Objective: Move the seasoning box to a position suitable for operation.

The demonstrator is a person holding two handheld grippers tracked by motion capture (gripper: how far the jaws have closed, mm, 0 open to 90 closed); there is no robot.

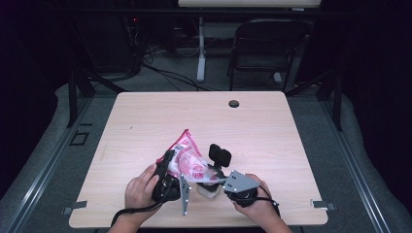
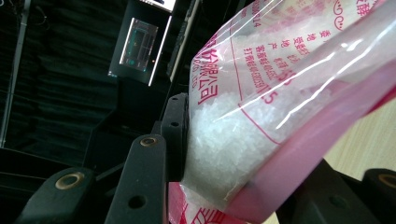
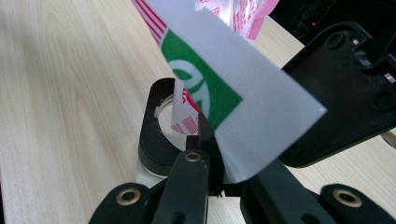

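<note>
A pink-and-clear plastic bag (image 1: 187,158) of white crystals is held tilted above the table's near edge. My left gripper (image 1: 167,162) is shut on the bag's lower part; in the left gripper view the bag (image 2: 280,116) is squeezed between the black jaws of that gripper (image 2: 243,154). My right gripper (image 1: 216,180) is shut on a white-and-green end of the bag (image 3: 224,84); this gripper (image 3: 208,135) pinches it just above a small pale jar (image 1: 208,190). The jar's black collar (image 3: 154,149) is uncovered, and its flip lid (image 3: 345,84) stands up.
The light wooden table (image 1: 145,121) has a round cable hole (image 1: 234,103) near its far edge. A dark chair (image 1: 265,43) and a desk leg stand beyond the table. Metal clips sit at the near corners.
</note>
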